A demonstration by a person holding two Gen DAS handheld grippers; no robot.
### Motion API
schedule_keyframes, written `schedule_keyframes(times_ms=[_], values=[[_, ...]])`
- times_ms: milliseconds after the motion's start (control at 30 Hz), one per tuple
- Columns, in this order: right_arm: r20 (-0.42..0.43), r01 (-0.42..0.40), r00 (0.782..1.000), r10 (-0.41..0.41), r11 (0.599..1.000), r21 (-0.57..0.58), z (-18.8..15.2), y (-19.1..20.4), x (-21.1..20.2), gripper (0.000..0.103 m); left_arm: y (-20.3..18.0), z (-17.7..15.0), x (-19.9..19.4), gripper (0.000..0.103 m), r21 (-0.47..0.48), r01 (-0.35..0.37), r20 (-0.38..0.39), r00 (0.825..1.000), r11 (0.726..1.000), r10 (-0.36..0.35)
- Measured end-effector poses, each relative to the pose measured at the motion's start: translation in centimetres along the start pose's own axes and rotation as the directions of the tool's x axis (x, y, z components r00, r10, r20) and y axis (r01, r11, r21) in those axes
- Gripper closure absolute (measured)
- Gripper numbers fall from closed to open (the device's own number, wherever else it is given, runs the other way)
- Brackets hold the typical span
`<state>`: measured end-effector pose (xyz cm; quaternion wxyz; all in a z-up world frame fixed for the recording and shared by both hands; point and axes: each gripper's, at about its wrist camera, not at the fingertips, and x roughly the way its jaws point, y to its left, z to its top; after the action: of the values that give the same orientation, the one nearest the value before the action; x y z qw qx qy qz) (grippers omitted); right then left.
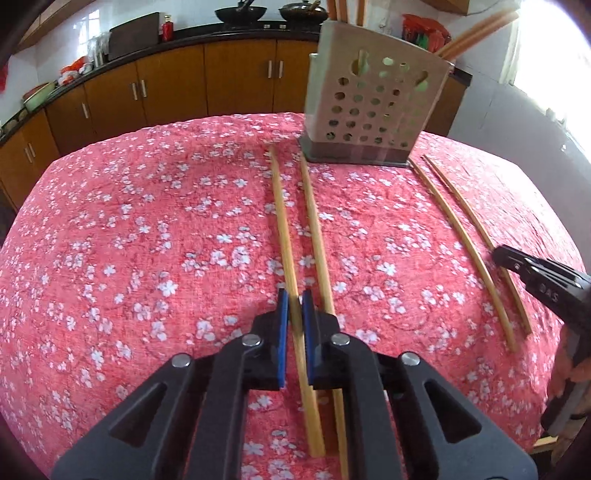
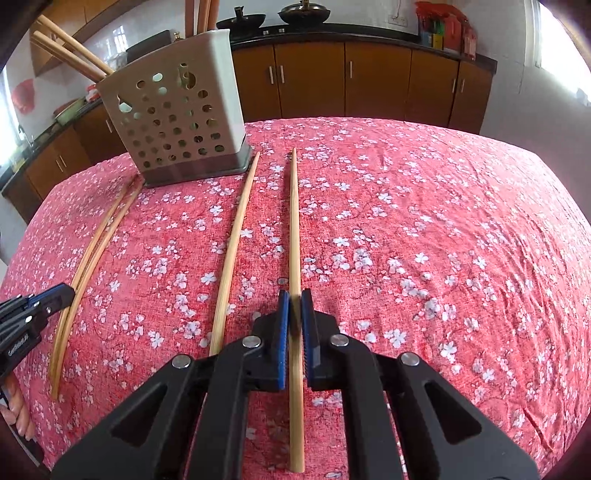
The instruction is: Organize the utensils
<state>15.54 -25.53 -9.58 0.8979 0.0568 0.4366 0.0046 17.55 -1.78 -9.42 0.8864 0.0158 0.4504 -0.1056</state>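
Four bamboo chopsticks lie on the red flowered tablecloth (image 1: 147,240) in front of a grey perforated utensil holder (image 1: 369,110) with several chopsticks standing in it. My left gripper (image 1: 294,306) is shut on the leftmost chopstick (image 1: 280,214), blue pads pressed on its sides; a second chopstick (image 1: 314,221) lies just right of it. My right gripper (image 2: 294,306) is shut on the rightmost chopstick (image 2: 294,221), and shows in the left wrist view as a black tip (image 1: 496,254) on the outer chopstick (image 1: 461,203) of the right pair. The holder (image 2: 173,122) stands far left of it.
Brown kitchen cabinets (image 1: 166,85) with a black counter run behind the table, with woks (image 1: 240,13) and jars on top. In the right wrist view another chopstick (image 2: 236,236) lies left of the held one, and the left gripper (image 2: 68,291) sits at the far-left pair (image 2: 96,240).
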Motion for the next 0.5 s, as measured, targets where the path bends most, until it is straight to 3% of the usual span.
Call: schedule_keyframes(times_ms=[233, 500], values=[[0.021, 0.029, 0.999, -0.028, 0.999, -0.036, -0.5, -0.1, -0.4, 0.095, 3.7, 0.7, 0.0, 0.095, -0.1, -0.078, -0.001, 0.997, 0.992, 0.079], [0.03, 0.059, 0.998, -0.06, 0.998, 0.033, 0.1, -3.1, -0.2, 0.095, 5.1, 0.3, -0.4, 0.095, -0.125, -0.088, 0.023, 0.996, 0.988, 0.092]])
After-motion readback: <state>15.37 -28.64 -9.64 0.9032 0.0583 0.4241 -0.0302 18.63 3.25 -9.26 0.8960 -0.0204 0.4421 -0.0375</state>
